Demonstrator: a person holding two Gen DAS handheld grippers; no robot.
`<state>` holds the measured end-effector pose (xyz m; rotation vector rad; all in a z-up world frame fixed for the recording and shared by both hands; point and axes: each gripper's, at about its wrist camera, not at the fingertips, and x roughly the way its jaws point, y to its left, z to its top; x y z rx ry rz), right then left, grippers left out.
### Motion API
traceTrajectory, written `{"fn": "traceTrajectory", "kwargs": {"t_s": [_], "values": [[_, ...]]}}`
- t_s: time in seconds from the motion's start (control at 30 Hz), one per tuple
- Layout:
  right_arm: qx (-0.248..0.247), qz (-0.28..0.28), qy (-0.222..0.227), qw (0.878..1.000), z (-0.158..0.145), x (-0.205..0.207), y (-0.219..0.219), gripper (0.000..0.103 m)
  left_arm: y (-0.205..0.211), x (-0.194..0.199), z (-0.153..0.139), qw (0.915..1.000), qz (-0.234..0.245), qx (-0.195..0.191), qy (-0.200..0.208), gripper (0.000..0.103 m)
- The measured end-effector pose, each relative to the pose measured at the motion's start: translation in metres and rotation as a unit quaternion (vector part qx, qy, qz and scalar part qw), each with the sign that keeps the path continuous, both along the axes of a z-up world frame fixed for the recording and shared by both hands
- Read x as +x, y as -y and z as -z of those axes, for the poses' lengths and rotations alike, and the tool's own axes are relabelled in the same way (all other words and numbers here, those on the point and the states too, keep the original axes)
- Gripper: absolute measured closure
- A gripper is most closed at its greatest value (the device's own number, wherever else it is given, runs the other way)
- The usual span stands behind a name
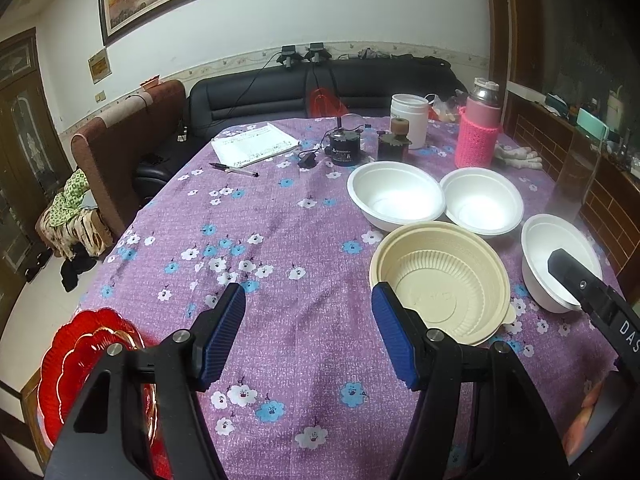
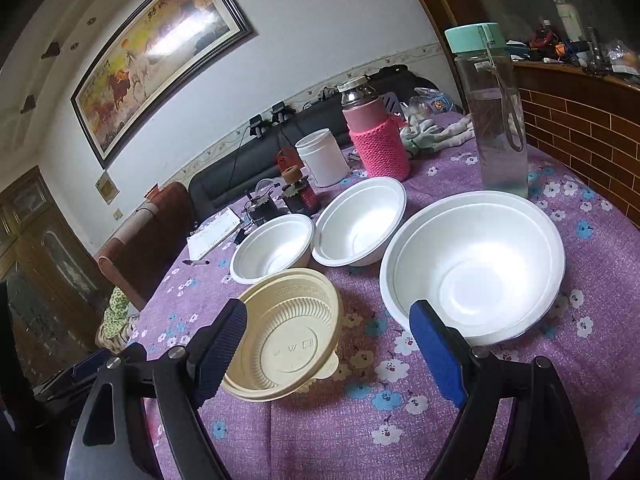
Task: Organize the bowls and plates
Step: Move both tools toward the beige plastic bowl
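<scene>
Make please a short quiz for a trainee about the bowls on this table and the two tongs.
1. How many white foam bowls stand on the purple tablecloth?
2. True or false: the left tongs hold the beige bowl.
3. Which lies at the table's near left edge? A) red plate B) pink-sleeved flask C) pen

Key: 1. Three. 2. False; both the left and the right tongs are open and empty. 3. A.

Black sofa [image 1: 320, 88], framed painting [image 2: 156, 56]
</scene>
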<state>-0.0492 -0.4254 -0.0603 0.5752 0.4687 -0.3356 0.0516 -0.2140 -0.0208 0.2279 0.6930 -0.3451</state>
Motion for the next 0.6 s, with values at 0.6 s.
{"fn": "traceTrajectory", "kwargs": {"t_s": [0.6], "values": [[-0.002,0.004,-0.008,1.0,-0.0003,0.0057,-0.0014,0.018,-0.0019,0.0021,-0.0012,0.9999,0.002,-0.007,0.007,0.038]]}}
